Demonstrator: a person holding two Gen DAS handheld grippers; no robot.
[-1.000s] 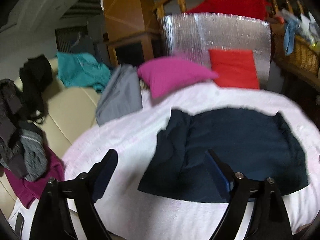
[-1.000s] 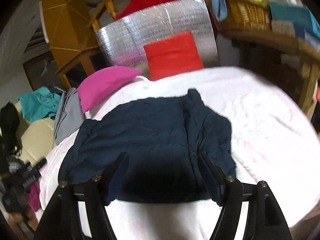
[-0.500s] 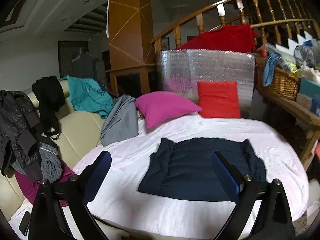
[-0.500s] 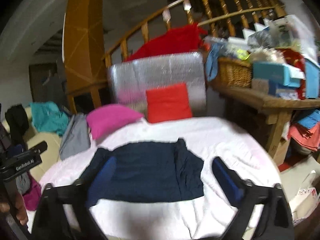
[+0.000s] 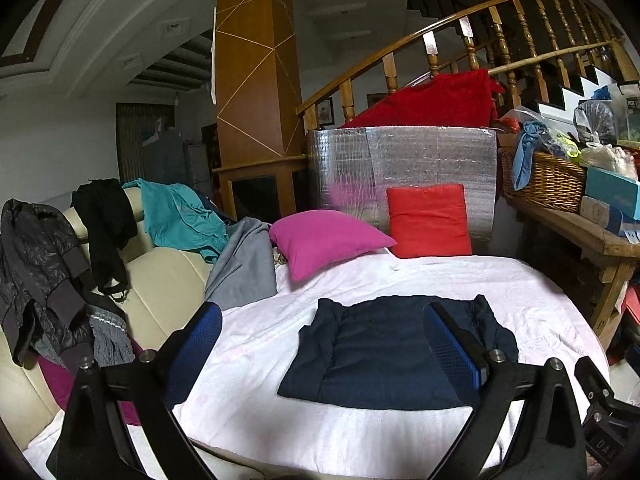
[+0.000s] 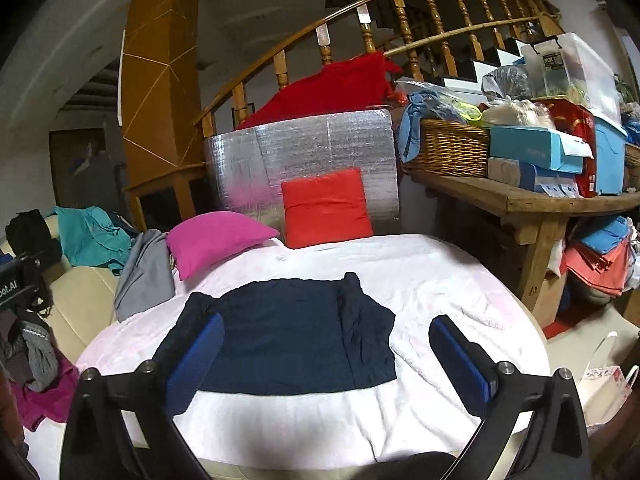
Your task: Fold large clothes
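You had both tongs spread wide and empty – left gripper (image 5: 320, 344) and right gripper (image 6: 326, 356) held back off the bed (image 6: 460, 280). The navy garment (image 6: 288, 332) lay folded flat mid-sheet, at 12 o'clock from each – looked done, so probably no reason to grip.

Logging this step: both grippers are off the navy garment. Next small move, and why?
Probably reach the left gripper to the grey garment beside the magenta pillow. The navy garment already lies flat as a folded rectangle on the white sheet, and both grippers, right gripper included, hang open and empty above it.
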